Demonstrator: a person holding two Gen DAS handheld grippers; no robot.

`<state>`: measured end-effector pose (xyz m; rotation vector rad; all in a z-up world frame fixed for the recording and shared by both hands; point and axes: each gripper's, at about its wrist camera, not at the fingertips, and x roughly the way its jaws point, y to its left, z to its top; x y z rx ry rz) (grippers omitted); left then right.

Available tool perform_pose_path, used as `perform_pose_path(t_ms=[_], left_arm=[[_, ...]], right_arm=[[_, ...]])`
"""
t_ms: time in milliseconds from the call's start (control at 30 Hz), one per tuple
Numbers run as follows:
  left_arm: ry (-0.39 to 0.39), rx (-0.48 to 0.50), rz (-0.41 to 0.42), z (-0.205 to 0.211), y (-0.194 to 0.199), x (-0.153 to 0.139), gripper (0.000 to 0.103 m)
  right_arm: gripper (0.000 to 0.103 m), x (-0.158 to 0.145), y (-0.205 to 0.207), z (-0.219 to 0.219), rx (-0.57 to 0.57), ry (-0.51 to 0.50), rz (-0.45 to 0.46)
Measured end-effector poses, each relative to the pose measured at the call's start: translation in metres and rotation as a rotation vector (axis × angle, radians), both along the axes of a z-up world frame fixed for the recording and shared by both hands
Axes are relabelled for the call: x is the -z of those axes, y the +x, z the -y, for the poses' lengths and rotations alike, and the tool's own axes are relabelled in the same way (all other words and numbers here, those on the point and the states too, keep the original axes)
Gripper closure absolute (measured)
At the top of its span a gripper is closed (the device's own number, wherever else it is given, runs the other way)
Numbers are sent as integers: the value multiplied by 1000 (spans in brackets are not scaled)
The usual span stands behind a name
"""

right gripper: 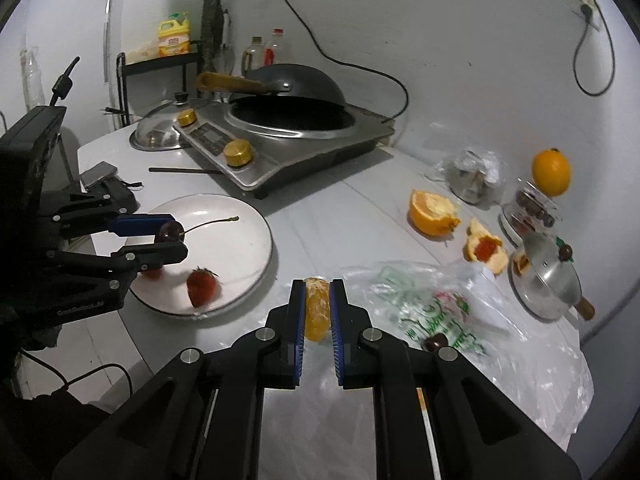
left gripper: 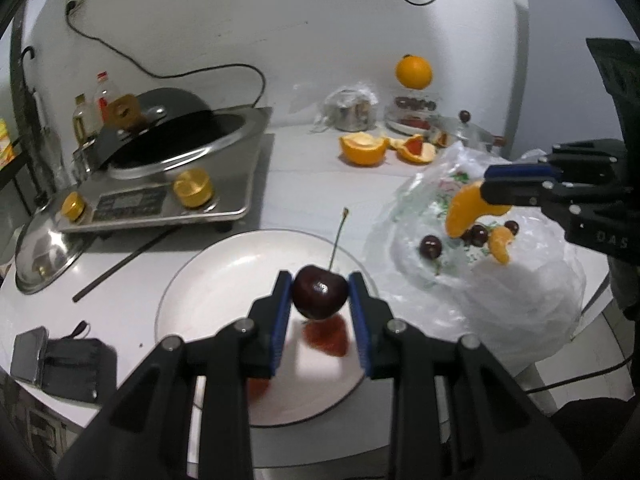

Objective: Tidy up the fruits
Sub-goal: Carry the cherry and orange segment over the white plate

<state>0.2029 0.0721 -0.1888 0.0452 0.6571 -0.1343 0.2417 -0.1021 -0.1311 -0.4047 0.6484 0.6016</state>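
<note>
Here, left hand-held gripper [left gripper: 320, 294] clamped on cherry [left gripper: 320, 291], right hand-held gripper [right gripper: 318, 308] on orange segment [right gripper: 317, 312]; lettering unreadable.

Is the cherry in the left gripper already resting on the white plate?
No: the cherry hangs clamped in the left gripper above the white plate, clear of its surface.

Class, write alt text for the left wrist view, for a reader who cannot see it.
The left gripper holds a dark cherry by its sides above a white plate with a strawberry on it. To the right, the right gripper holds an orange segment over a plastic bag.
</note>
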Motion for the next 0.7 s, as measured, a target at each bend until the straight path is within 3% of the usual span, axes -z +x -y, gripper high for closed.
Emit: perform_pose_path(t_ms=[700], left_arm=[[-51,-75,-18,-64,14,20,74]], right_arm=[[90,19,19,-82,-115,-44,-52]])
